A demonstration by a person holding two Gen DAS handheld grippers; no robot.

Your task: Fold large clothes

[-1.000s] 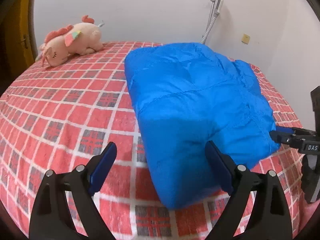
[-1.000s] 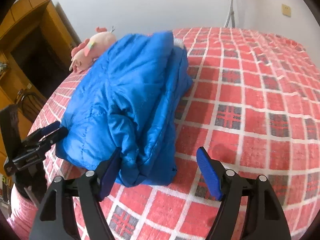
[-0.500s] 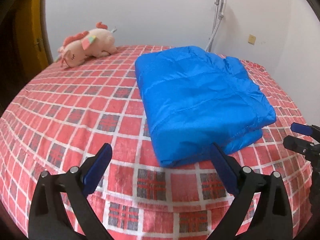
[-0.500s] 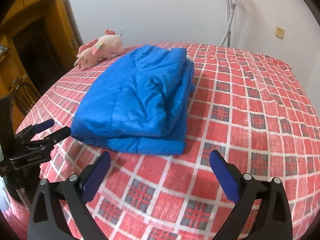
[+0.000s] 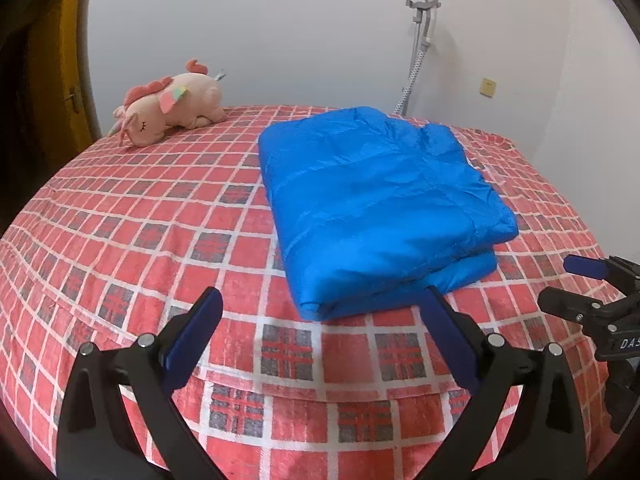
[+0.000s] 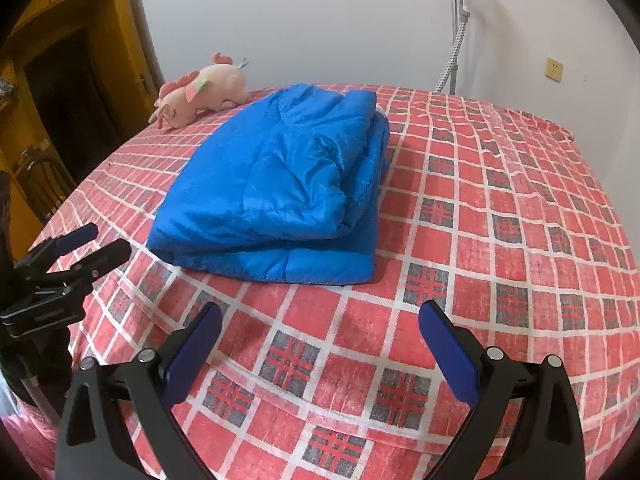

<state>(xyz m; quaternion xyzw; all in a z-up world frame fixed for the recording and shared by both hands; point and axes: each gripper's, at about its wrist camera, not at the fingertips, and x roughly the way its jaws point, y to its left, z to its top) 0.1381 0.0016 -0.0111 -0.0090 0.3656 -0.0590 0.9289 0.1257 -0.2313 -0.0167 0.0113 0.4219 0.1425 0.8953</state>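
A blue padded jacket (image 5: 376, 204) lies folded into a thick rectangle on the red checked bed (image 5: 140, 232); it also shows in the right wrist view (image 6: 280, 184). My left gripper (image 5: 320, 308) is open and empty, held back from the jacket's near edge. My right gripper (image 6: 320, 320) is open and empty, also short of the jacket. Each gripper shows in the other's view, the right one (image 5: 580, 284) at the right edge and the left one (image 6: 92, 244) at the left edge.
A pink plush unicorn (image 5: 168, 108) lies at the far left of the bed, also in the right wrist view (image 6: 200, 94). A grey stand with a hose (image 5: 418, 48) leans on the white wall. A yellow wooden door and cupboard (image 6: 68, 60) stand at the left.
Both grippers have pulled back and up from the jacket, which they were close against a second ago. The jacket now lies flat and free on the bed.
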